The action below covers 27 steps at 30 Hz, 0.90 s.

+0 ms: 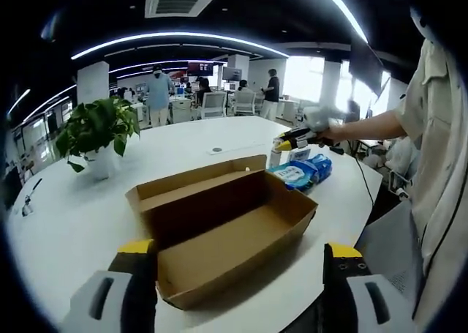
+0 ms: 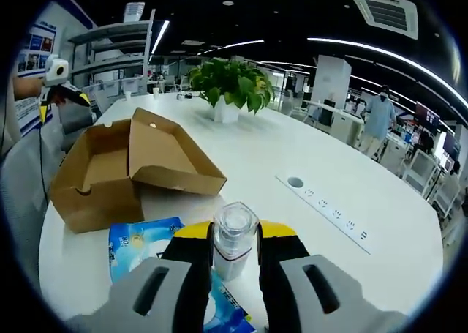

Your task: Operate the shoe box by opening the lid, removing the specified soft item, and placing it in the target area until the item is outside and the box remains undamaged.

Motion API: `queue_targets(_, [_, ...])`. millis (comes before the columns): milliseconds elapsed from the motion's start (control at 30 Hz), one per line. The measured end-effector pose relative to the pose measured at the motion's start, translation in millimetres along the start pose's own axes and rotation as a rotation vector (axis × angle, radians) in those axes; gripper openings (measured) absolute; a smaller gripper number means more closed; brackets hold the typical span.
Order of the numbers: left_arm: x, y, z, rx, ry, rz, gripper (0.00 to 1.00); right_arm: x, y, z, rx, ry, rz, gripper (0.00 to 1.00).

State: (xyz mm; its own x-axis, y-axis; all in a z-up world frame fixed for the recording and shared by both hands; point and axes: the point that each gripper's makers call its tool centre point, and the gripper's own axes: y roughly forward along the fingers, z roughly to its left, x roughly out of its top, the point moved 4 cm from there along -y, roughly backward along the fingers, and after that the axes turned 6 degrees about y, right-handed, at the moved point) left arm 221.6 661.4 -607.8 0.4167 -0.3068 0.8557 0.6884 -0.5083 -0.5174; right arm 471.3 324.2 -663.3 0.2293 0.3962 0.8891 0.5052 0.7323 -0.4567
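Shoe box [image 1: 219,227] lid's open, looks empty; blue soft pack [image 2: 139,245] lies beside it. Right tool [image 2: 234,238] clamps a clear bottle [image 2: 234,234]; left tool [image 1: 241,256] gapes wide.

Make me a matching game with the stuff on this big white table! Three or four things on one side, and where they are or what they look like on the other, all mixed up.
Things:
1. cardboard shoe box
2. potted plant
3. clear bottle
4. blue wipes packet

Descriptions:
A. between the right gripper's jaws
B. green leaves in a white pot
C. lying flat on the table beside the box
D. brown, lid open, nothing visible inside

Pairs: 1-D, 2-B, 3-A, 4-C
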Motion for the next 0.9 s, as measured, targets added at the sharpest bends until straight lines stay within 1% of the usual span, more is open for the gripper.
queue_targets(300, [-0.9,0.4,-0.6,0.000,0.001,0.006,0.96,-1.7,-1.9,-2.7,-0.001,0.009,0.004,0.21])
queue_targets(433, [-0.8,1.2,-0.5,-0.002,0.004,0.007,0.96,1.1,-3.1,-4.4,-0.005,0.010,-0.009,0.23])
queue_targets(600, [-0.1,1.2,0.8,0.002,0.006,0.007,0.96,2.2,-3.8,-6.6,-0.006,0.015,-0.011,0.24])
queue_targets(700, [-1.5,0.9,2.9,0.012,0.007,0.016,0.95,3.2,-5.0,-7.4,-0.011,0.019,-0.011,0.25])
queue_targets(800, [-2.5,0.4,6.1,0.029,0.008,0.021,0.92,6.2,-6.9,-6.3,-0.014,0.022,-0.016,0.26])
queue_targets(900, [-5.1,-0.3,13.3,0.066,0.004,0.032,0.86,10.4,-9.5,-4.4,-0.019,0.035,-0.019,0.29])
